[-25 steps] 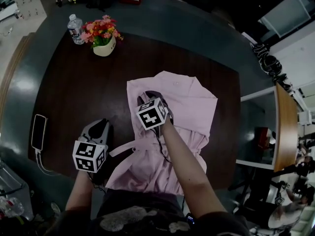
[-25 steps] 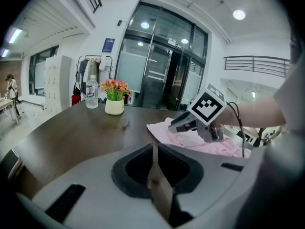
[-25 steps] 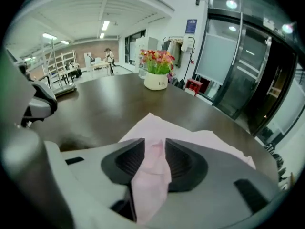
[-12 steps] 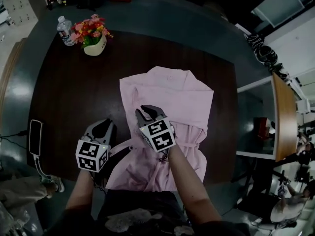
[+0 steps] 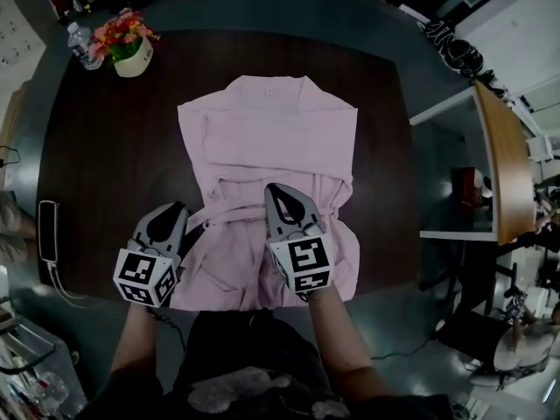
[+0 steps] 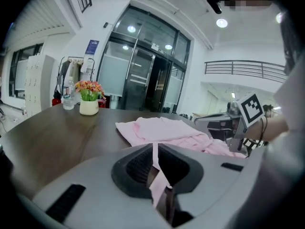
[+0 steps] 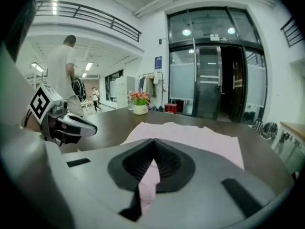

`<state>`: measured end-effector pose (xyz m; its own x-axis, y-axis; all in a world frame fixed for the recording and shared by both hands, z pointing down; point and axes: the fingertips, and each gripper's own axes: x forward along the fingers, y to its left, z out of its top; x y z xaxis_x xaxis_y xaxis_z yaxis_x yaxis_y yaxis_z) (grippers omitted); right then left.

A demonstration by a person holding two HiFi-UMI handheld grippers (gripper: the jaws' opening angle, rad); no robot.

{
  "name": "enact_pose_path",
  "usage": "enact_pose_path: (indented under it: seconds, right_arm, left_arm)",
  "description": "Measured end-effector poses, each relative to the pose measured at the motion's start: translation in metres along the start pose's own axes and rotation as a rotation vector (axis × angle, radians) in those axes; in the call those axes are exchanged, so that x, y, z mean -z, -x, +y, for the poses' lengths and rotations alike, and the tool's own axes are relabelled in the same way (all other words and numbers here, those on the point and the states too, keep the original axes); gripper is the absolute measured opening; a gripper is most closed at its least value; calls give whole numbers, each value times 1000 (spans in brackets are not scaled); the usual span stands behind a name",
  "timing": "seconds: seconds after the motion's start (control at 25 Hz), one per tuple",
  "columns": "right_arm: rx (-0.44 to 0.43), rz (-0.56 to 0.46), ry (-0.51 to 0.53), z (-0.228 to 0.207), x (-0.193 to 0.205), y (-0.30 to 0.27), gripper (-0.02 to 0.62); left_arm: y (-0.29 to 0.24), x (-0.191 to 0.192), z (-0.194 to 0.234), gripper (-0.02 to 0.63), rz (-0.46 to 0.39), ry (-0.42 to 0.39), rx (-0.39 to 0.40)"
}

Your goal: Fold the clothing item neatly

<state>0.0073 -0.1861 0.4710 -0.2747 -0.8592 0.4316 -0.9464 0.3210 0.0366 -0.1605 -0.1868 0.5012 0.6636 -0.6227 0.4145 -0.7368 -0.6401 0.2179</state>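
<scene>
A pink garment (image 5: pixel 271 129) lies flat on the dark wooden table (image 5: pixel 105 147), collar at the far end. Its thin pink belt (image 5: pixel 213 216) crosses the waist and runs left to my left gripper (image 5: pixel 178 209). That left gripper (image 6: pixel 155 149) is shut on the belt, a narrow pink strip pinched between its jaws. At the waist, right of the middle, my right gripper (image 5: pixel 274 189) has just shut. In the right gripper view, my right gripper (image 7: pixel 151 151) has a fold of pink cloth (image 7: pixel 148 182) clamped between its jaws. The garment's hem hangs over the near table edge.
A white pot of flowers (image 5: pixel 131 46) and a water bottle (image 5: pixel 80 45) stand at the table's far left corner. A phone (image 5: pixel 46 231) on a cable lies at the left edge. A wooden desk (image 5: pixel 500 173) stands to the right. A person (image 7: pixel 59 66) stands far off.
My right gripper has come back from the chest of the garment to its waist and closed on the cloth. The left gripper has kept its hold on the belt.
</scene>
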Motion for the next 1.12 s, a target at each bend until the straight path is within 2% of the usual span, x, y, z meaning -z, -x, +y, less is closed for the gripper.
enact_pose_path:
  seconds: [0.16,0.36,0.48,0.64,0.72,0.84,1.12]
  right_arm:
    - [56,-64,-70,-23,22,82,-8]
    - [65,-102,-68,-37,67,190,-8]
    - [100,-153,-102,-51,103,247,-6]
    - [220,-143,-173,-75,169,306,-6]
    - [248,-93,-222,-77,209,321,-5]
    - [234,-13,-276,-63,265,323,18]
    - [143,102,-336,-10,379,269,236]
  left_arm:
    - [42,8,-49,41,-56,-29,-39]
    - [107,61,-128,41,-33,7,-49]
    - [138,94,-149,41,-25,-11,-108]
    - [165,138,-158,43,28,-76,-182]
    - [172,162,-153,46,65,-94,-186]
    - [175,201,-136,145,103,-76,-183]
    - [154,298,-94,298,164,-94,-165]
